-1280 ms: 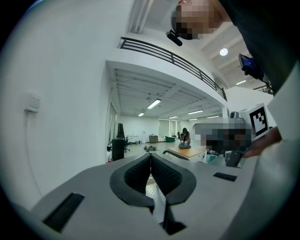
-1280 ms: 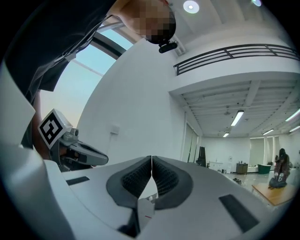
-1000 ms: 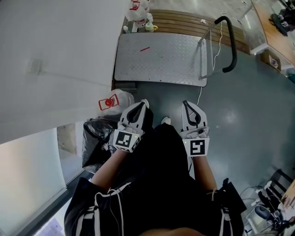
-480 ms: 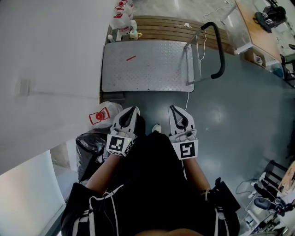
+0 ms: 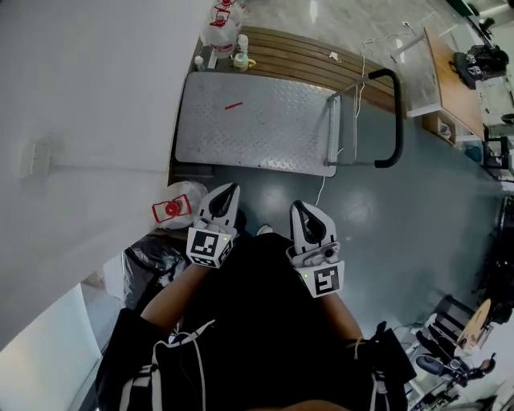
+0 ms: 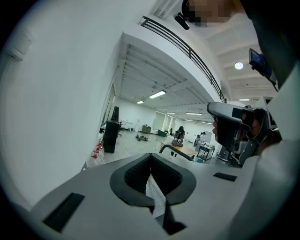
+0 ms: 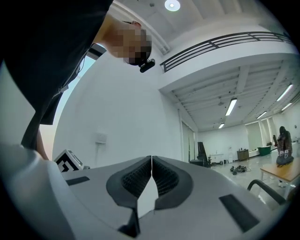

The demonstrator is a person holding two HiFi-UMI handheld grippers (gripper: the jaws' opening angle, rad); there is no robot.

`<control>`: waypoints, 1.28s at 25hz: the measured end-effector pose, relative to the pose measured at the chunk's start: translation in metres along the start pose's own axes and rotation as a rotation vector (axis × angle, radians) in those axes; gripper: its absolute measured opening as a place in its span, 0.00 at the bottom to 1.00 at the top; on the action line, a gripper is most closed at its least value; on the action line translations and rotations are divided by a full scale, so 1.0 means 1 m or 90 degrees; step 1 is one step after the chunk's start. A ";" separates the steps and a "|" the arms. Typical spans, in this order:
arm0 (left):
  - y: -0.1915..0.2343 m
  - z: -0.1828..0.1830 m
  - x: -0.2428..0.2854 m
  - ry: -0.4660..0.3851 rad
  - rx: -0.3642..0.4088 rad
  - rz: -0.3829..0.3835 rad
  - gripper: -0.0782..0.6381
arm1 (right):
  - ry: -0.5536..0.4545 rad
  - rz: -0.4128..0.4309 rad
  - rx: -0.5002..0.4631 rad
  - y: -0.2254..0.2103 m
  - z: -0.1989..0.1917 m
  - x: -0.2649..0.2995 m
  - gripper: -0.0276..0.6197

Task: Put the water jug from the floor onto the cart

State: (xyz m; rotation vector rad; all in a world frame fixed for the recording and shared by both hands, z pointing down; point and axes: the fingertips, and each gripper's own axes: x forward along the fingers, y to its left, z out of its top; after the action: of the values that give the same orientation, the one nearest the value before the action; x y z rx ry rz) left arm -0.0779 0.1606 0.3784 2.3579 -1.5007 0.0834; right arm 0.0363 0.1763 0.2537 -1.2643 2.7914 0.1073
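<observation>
Both claws are carried low in front of the person's body, pointing fwd toward the cart (image 5: 265, 128). They look parked in a travel pose, not yet working. Left claw (image 5: 226, 193) is fully closed w/ nothing in it, and its own view shows the pads meeting on empty air. Right claw (image 5: 299, 210) is the same: pads together, empty.

The water jug (image 5: 177, 209), clear w/ red cap and label, sits on the floor (image 5: 418, 209) against the wall (image 5: 88, 88), near the left claw's tip and just short of the cart's near end. It is probably the one to lift, since it is closest. More jugs (image 5: 225, 22) stand beyond the cart's far end, by wooden slats (image 5: 321, 50).

The cart deck is bare except for a small red scrap (image 5: 233, 105), so there is plenty of room to set the jug down. The handle (image 5: 395, 120) is on the right side, away from the jug, so it won't block a lift from the left.

Obstacles: a black bag (image 5: 152, 255) crowds the jug on the near side, and the wall hems it on the left. A thin cable (image 5: 324, 186) trails on the floor between the cart and the person's feet, a likely snag.
</observation>
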 end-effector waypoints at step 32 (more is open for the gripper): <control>0.200 -0.256 -0.042 0.347 -0.128 0.220 0.20 | -0.025 0.195 0.040 0.062 0.013 0.108 0.07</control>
State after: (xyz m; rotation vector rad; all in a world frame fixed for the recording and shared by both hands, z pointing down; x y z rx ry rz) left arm -0.2399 0.2017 0.6598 1.7078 -1.5229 0.5796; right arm -0.0809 0.1378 0.2326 -0.8041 2.9062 0.0614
